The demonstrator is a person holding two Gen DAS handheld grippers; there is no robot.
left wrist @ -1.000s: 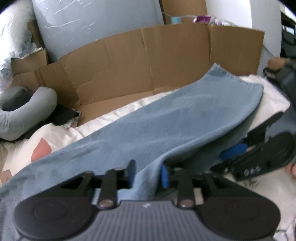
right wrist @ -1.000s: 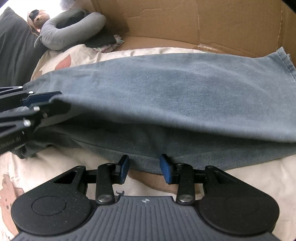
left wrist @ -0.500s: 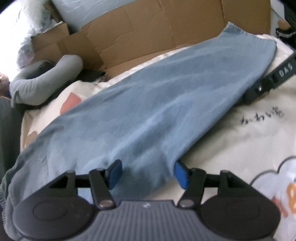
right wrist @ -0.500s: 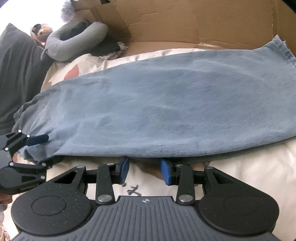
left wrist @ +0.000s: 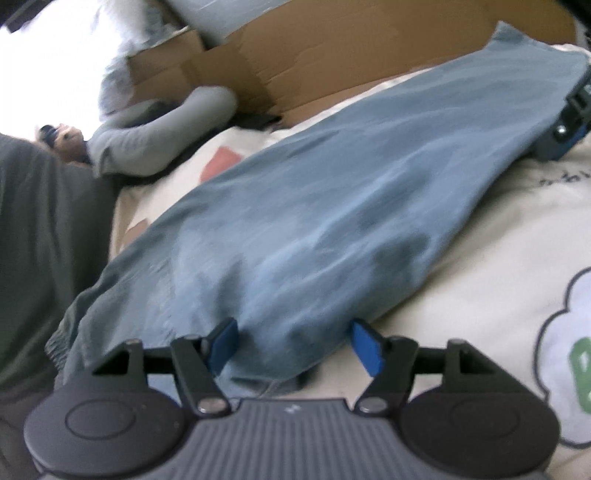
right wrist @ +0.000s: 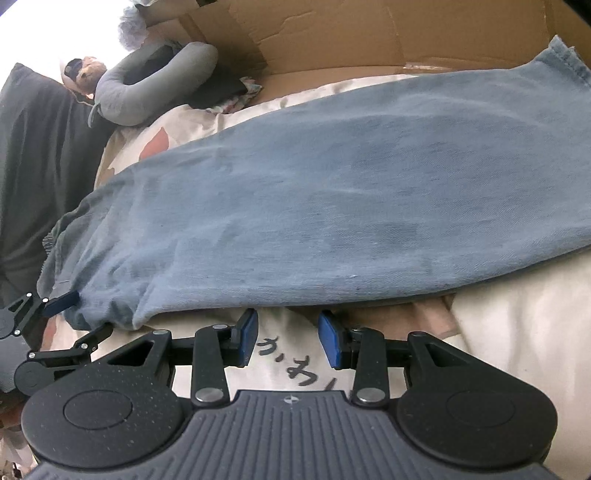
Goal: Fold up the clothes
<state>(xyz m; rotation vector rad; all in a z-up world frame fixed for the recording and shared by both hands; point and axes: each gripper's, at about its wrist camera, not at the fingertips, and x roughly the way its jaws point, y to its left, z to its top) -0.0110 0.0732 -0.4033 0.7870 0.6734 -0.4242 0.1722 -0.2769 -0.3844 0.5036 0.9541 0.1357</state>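
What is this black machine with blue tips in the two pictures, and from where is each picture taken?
It is no robot: a person holds a two-finger gripper in each hand, and each gripper carries a wide-angle camera looking forward along its fingers. One picture comes from the left gripper, the other from the right gripper. On a cream bedsheet with printed pictures lie folded blue jeans. Behind them are a grey neck pillow and flattened cardboard. Both grippers are open. The waist end of the jeans lies between the left gripper's blue pads, but they do not pinch it. The right gripper is just short of the jeans' long edge. Neither holds anything.
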